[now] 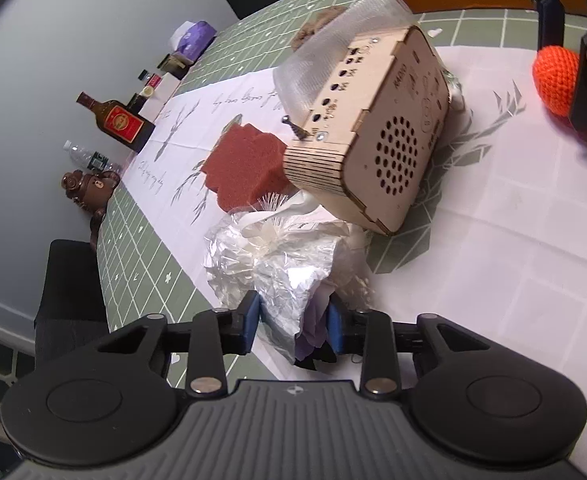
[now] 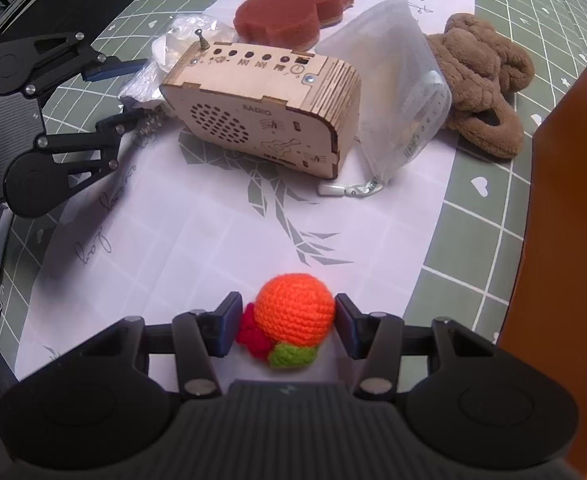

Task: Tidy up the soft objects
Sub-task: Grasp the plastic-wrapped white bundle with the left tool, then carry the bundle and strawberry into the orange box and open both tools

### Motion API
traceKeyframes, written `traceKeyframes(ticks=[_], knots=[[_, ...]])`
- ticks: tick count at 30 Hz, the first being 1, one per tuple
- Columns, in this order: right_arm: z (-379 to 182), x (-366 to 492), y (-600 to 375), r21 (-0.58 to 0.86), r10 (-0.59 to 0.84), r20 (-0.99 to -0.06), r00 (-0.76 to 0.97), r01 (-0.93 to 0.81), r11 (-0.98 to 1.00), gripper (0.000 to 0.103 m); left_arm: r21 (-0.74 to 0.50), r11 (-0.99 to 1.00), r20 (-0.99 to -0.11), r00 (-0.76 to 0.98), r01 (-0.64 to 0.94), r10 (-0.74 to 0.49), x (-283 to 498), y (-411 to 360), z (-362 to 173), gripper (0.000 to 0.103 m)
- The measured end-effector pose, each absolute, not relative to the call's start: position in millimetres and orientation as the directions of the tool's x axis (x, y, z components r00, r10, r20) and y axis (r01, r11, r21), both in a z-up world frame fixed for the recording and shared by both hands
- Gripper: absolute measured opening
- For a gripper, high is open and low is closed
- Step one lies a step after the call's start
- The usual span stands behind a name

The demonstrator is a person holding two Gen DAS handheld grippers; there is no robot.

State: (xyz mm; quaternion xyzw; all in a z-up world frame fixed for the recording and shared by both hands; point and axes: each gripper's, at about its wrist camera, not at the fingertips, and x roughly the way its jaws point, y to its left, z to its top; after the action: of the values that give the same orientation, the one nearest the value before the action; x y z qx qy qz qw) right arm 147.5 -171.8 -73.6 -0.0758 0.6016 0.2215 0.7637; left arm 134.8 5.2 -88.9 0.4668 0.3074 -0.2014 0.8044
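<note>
My right gripper (image 2: 287, 322) is shut on an orange crocheted ball (image 2: 293, 310) with red and green knitted bits, held just above the white cloth; it also shows in the left wrist view (image 1: 555, 76). My left gripper (image 1: 293, 322) is shut on a crinkly silver-and-clear wrapped bundle (image 1: 277, 264) with purple inside, beside the wooden radio; that gripper also shows in the right wrist view (image 2: 133, 92). A red-brown sponge (image 2: 293, 8) lies behind the radio. A brown plush toy (image 2: 481, 92) lies at the right. A clear mesh pouch (image 2: 393, 80) leans on the radio.
A wooden radio box (image 2: 261, 108) stands mid-cloth on the green grid mat (image 2: 493, 208). An orange box wall (image 2: 565, 240) rises at the right. Along the far edge stand a liquor bottle (image 1: 117, 122), a water bottle (image 1: 89, 156), a brown bear figure (image 1: 89, 192) and a purple tissue pack (image 1: 195, 38).
</note>
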Motion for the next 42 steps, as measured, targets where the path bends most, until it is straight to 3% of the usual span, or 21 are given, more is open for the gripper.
traceKeyframes(ticks=[23, 42], knots=[[9, 104, -185, 0.083, 0.279, -0.898, 0.341, -0.491, 0.867, 0.049, 0.658, 0.501, -0.647, 0.763, 0.563, -0.007, 70, -17, 4, 0.036], [70, 103, -279, -0.072, 0.147, -0.861, 0.487, -0.402, 0.913, 0.049, 0.627, 0.440, -0.602, 0.758, 0.643, -0.250, 59, -162, 53, 0.036]])
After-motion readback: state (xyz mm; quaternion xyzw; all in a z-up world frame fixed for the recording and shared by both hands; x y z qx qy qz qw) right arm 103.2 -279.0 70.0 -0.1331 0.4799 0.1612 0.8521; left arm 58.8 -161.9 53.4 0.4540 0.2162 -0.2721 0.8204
